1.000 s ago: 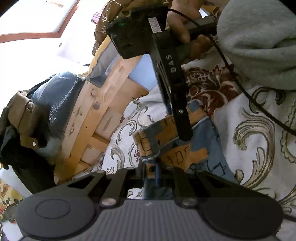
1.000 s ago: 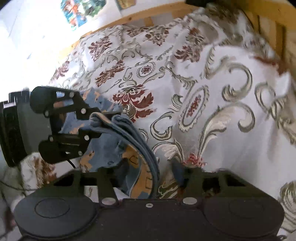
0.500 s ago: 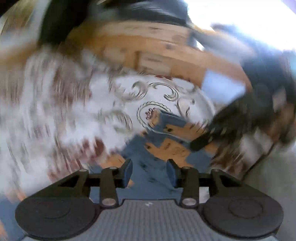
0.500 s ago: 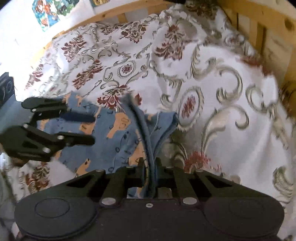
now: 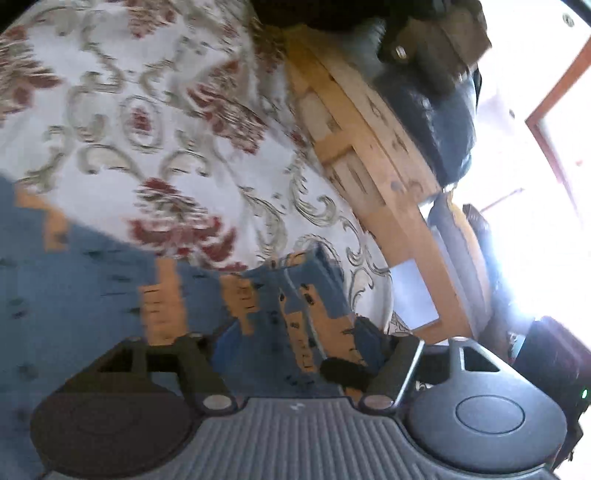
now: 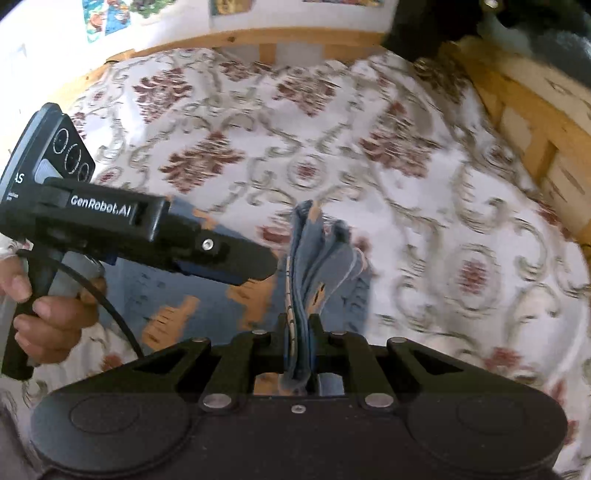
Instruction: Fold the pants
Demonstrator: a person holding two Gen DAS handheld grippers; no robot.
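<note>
Blue pants with orange patches lie on the floral bed cover. In the left wrist view my left gripper hovers low over them, open wide, with nothing between its fingers. A dark fingertip of the other gripper pokes in at its right. In the right wrist view my right gripper is shut on a bunched, layered edge of the pants, which stands up from the jaws. The left gripper comes in from the left just above the flat part of the pants, held by a hand.
The white bed cover with red and grey scrolls spreads beyond the pants. A wooden bed frame runs along the right. Dark bags and clothes lean on the frame. Posters hang on the far wall.
My left gripper let go of the pants, opened wide and swung round over the flat fabric. My right gripper closed on the bunched edge and keeps hold of it.
</note>
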